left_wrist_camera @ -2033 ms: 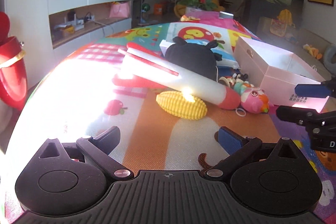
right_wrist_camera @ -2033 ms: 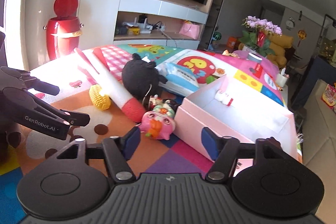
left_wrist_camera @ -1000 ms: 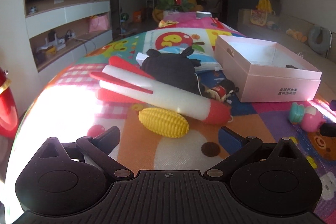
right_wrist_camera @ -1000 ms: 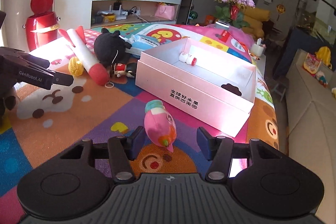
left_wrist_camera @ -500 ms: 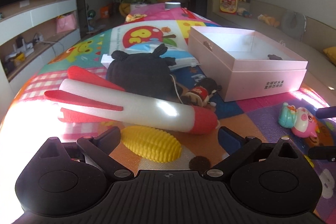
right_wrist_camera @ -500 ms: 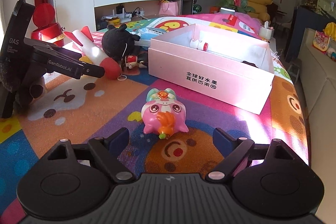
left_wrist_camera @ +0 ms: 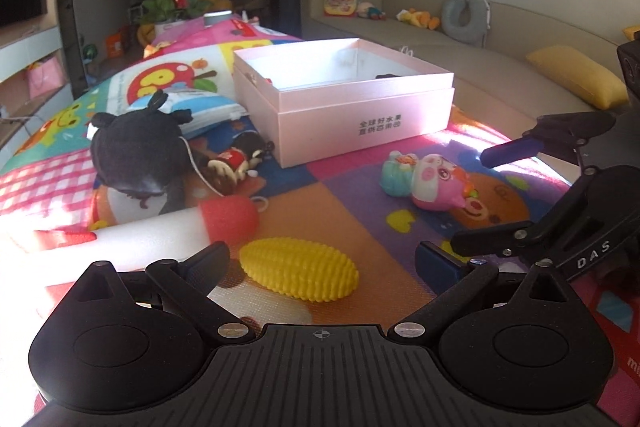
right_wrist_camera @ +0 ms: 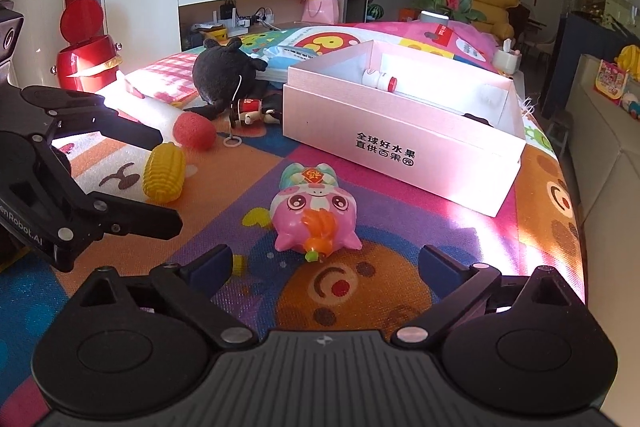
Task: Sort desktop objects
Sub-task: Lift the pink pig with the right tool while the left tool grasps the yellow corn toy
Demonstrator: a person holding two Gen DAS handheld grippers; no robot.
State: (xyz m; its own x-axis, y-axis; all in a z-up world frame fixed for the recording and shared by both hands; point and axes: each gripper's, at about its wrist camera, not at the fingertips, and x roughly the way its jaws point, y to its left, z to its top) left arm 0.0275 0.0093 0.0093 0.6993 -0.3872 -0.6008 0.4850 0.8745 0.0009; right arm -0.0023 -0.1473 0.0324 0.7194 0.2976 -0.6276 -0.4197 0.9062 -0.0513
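The yellow corn toy (left_wrist_camera: 299, 275) lies on the play mat (left_wrist_camera: 352, 227) between the spread fingers of the left gripper (left_wrist_camera: 322, 261), untouched. The pink pig toy (right_wrist_camera: 314, 215) lies just ahead of the right gripper (right_wrist_camera: 326, 263), also spread wide.

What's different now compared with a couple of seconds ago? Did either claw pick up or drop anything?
The right gripper carried the pink pig toy away from the toy pile, set it down before the pink box and let go. The left gripper closed in on the yellow corn, open. The foam rocket and black plush stayed put.
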